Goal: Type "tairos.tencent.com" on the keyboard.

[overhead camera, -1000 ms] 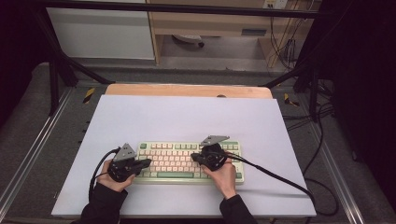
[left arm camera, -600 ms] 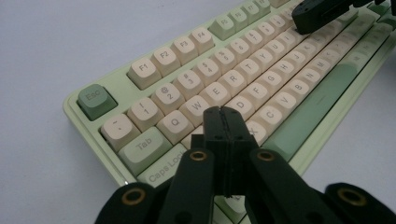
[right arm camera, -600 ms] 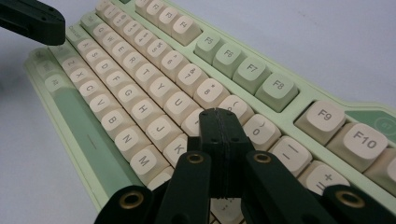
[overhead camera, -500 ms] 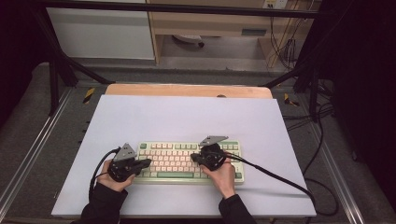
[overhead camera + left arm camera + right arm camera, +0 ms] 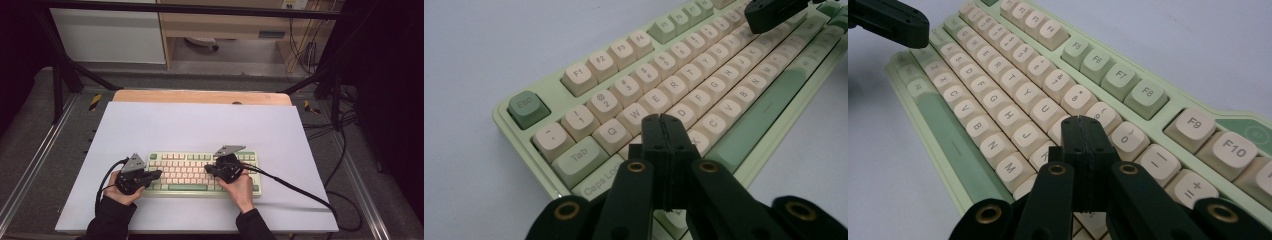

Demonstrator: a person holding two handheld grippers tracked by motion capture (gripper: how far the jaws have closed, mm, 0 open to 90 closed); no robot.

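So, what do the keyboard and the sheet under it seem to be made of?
The keyboard looks like moulded plastic: smooth cream and pale green keycaps with printed legends and a soft matte sheen, in a green case. The sheet looks like thin matte paper or plastic film, pale lilac, flat and without gloss; which one is unclear.

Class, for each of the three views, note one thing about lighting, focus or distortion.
High view: the white mat is evenly lit, the surroundings fall dark. Left gripper view: the keyboard legends near Q and W read sharply, far keys blur, and the left gripper is a dark, shut shape. Right gripper view: the right gripper likewise; far keys soften.
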